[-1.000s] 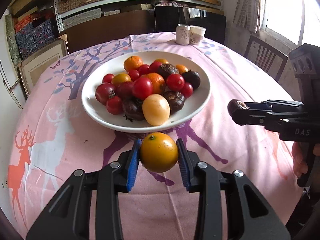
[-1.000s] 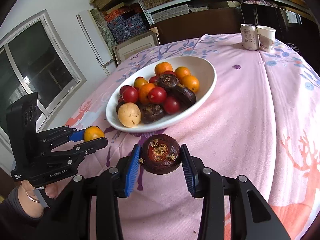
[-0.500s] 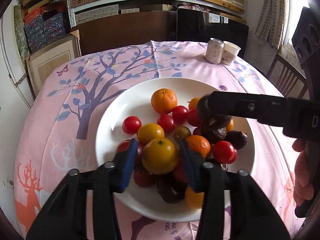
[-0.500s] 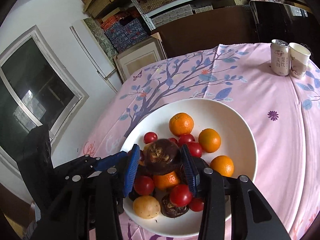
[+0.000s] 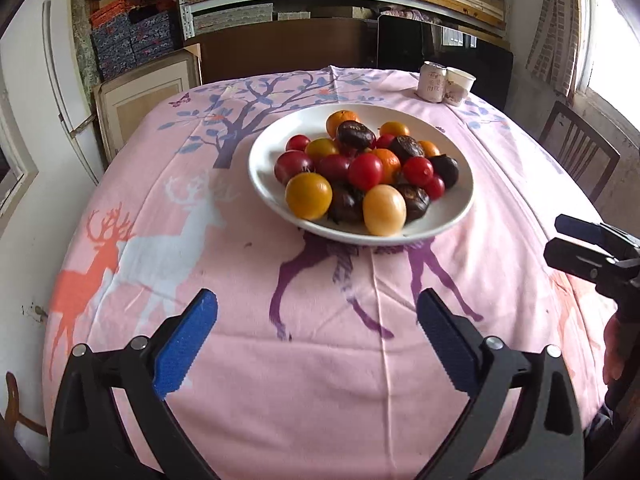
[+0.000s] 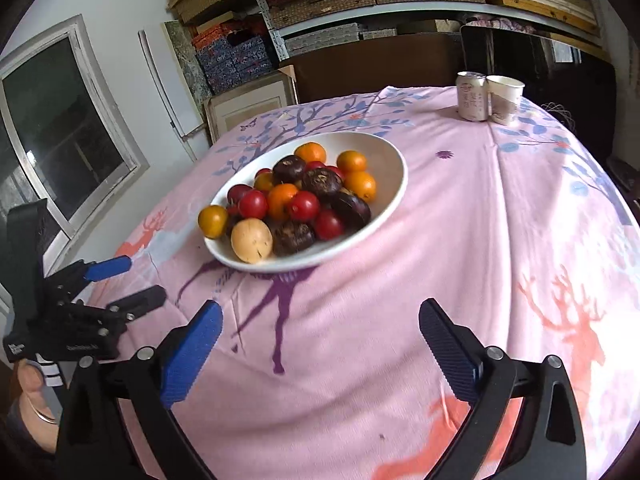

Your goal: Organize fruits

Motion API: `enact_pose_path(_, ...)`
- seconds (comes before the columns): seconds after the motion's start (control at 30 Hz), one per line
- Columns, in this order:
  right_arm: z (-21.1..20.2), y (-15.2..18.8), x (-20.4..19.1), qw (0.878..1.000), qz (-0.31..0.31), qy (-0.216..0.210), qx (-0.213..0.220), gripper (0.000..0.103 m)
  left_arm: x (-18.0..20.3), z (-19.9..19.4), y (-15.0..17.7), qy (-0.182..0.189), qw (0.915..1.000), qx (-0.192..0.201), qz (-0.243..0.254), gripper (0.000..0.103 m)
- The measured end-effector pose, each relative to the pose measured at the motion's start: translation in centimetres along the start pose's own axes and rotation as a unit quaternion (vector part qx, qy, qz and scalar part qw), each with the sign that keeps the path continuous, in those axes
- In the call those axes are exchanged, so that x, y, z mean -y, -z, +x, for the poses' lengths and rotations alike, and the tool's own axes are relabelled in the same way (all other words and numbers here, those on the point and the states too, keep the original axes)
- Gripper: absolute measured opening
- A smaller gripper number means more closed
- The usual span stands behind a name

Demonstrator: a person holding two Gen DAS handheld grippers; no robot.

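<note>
A white bowl [image 5: 460, 208] [image 6: 394, 184] on the pink tablecloth holds several fruits: red tomatoes, oranges, dark purple fruits and a pale yellow one. A yellow-orange fruit [image 5: 308, 195] [image 6: 212, 221] lies at the bowl's near left rim. A dark purple fruit [image 5: 355, 135] [image 6: 289, 169] sits on top of the pile. My left gripper [image 5: 316, 334] [image 6: 132, 284] is open and empty, above the cloth short of the bowl. My right gripper [image 6: 320, 340] [image 5: 568, 240] is open and empty, also short of the bowl.
A drink can [image 6: 473, 96] [image 5: 431, 81] and a paper cup [image 6: 505, 99] [image 5: 459, 86] stand at the table's far side. A wooden chair [image 5: 576, 148] is at the right. Shelves with boxes fill the back wall. A window [image 6: 52, 132] is at the left.
Both grippers let go of their fruits into the bowl, opened wide and drew back toward the table's near edge. The yellow-orange fruit and the dark purple fruit now lie in the bowl.
</note>
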State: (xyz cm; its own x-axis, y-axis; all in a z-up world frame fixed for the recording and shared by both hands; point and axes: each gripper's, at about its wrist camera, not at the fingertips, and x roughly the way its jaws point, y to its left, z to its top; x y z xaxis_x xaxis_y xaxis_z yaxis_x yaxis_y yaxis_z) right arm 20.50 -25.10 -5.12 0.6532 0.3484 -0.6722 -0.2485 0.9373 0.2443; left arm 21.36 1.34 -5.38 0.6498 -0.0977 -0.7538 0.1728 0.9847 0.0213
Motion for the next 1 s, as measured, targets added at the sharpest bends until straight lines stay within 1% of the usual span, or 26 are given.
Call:
enact_pose_path(0.03, -1.1, 0.8, 0.2, 1.000, -0.004, 0.014, 0.006, 0.099, 0.2, -1.3, 0.8, -0.001, 1.0000, 0.008, -0.006, 0.098)
enact_pose_path(0.1, -3.6, 1.9, 0.4, 0.999, -0.011, 0.034, 0.025, 0.099, 0.6, -4.0, 2.2, -0.016, 0.9993, 0.032, -0.013, 0.098)
enact_pose_path(0.17, -6.3, 2.6, 0.2, 0.998, -0.017, 0.044, 0.044, 0.099, 1.1, -6.8, 3.5, -0.035, 0.9976, 0.056, -0.019, 0.098)
enact_pose_path(0.2, -7.7, 3.0, 0.1, 0.997, -0.022, 0.048, 0.054, 0.099, 1.2, -8.1, 4.1, -0.038, 0.9970, 0.065, -0.022, 0.098)
enact_pose_path(0.3, -11.3, 3.5, -0.5, 0.996, -0.030, 0.047, 0.071, 0.099, 1.6, -11.7, 5.5, -0.037, 0.9952, 0.085, -0.032, 0.098)
enact_pose_path(0.37, -13.5, 3.8, -0.8, 0.995, -0.032, 0.046, 0.082, 0.099, 1.9, -13.9, 6.3, -0.052, 0.9934, 0.096, -0.036, 0.098)
enact_pose_path(0.5, -17.1, 4.9, -1.4, 0.993, -0.037, 0.054, 0.103, 0.099, 2.6, -17.3, 7.1, -0.065, 0.9910, 0.111, -0.036, 0.098)
enact_pose_path(0.67, -19.6, 6.1, -1.1, 0.991, -0.030, 0.061, 0.112, 0.099, 3.0, -19.9, 7.5, -0.068, 0.9893, 0.122, -0.044, 0.098)
enact_pose_path(0.8, -20.6, 6.7, -0.4, 0.990, -0.020, 0.067, 0.120, 0.099, 3.5, -20.4, 7.1, -0.072, 0.9884, 0.128, -0.040, 0.098)
enact_pose_path(0.93, -21.1, 6.9, 0.3, 0.988, -0.014, 0.083, 0.130, 0.099, 3.9, -20.6, 7.1, -0.074, 0.9881, 0.130, -0.038, 0.098)
enact_pose_path(1.0, -21.0, 7.0, 0.5, 0.988, -0.010, 0.081, 0.129, 0.099, 4.1, -20.4, 7.0, -0.077, 0.9882, 0.127, -0.037, 0.098)
